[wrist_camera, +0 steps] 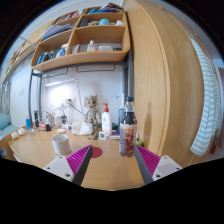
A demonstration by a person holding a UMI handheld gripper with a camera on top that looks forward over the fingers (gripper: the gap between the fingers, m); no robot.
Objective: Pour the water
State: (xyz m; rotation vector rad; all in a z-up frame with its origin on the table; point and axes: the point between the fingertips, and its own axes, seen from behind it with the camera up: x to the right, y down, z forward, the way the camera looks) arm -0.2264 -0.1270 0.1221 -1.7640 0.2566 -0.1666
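**Desk and bottle inspection: gripper open, nothing held**

As the view runs forward along the fingers, we record first a wooden desk (45, 150) that fills the foreground, set against a pale wall. To its right stands a tall wooden cabinet side (160, 80), with a striped cloth (205, 100) hanging beyond it. Above the desk a wooden shelf unit (80, 42) carries boxes and small items that we cannot identify.

On the desk we note a clear bottle with a dark cap (127, 128), upright, its lower body carrying a label. It stands just ahead of the fingers, nearer the right one. Just behind it is a white bottle (106, 121). A white cup (62, 144) sits to the left, and a magenta disc (90, 153) lies flat beside it.

The gripper (110, 163) is spread wide, grasping nothing; both purple pads (148, 160) face bare desk.

Items along the back wall are crowded and too small to name.
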